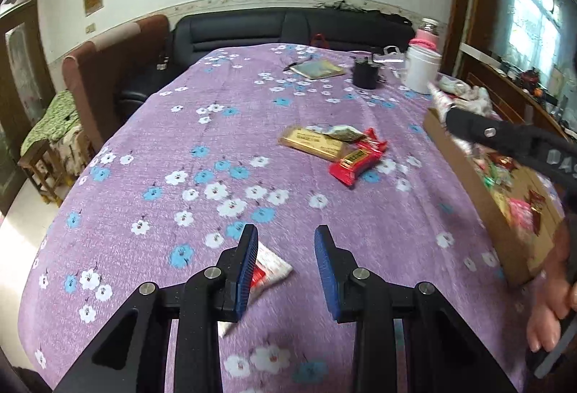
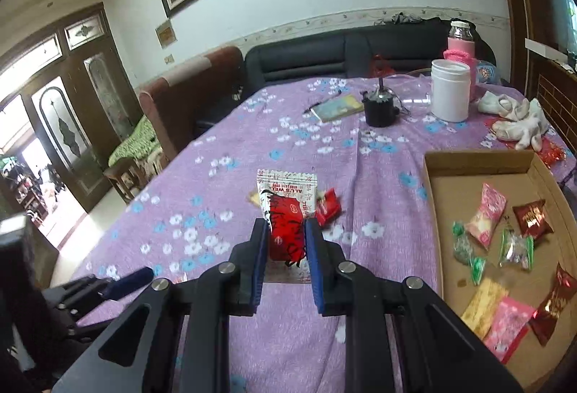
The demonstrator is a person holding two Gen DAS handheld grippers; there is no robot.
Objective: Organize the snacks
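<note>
Two grippers worked over a purple flowered tablecloth point(image 2: 223, 126). The right gripper point(image 2: 286, 241) had its blue pads clamped on a red-and-white snack packet point(image 2: 288, 209), which stood upright between the jaws and rose clear above the fingertips, held off the cloth. To its right lay an open cardboard tray point(image 2: 479, 162) holding wrapped sweets: a pink-and-white packet point(image 2: 485, 214), a dark red one point(image 2: 532, 218), some green-wrapped candies point(image 2: 514, 247) and a yellow bar point(image 2: 483, 306).

The left gripper point(image 1: 286, 245) stood partly open with nothing between its jaws. A white-and-red sachet point(image 1: 268, 268) lay flat on the cloth just beside and partly under its left finger point(image 1: 245, 270), outside the gap; whether the pad touched it could not be told.

Further out on the cloth, well apart from the left gripper, lay a gold bar point(image 1: 312, 142), a red wrapped snack point(image 1: 355, 165) and a small greenish packet point(image 1: 342, 133), bunched together. In the left wrist view the right gripper's arm point(image 1: 505, 136) crossed above the tray point(image 1: 458, 158), blurred.
</note>
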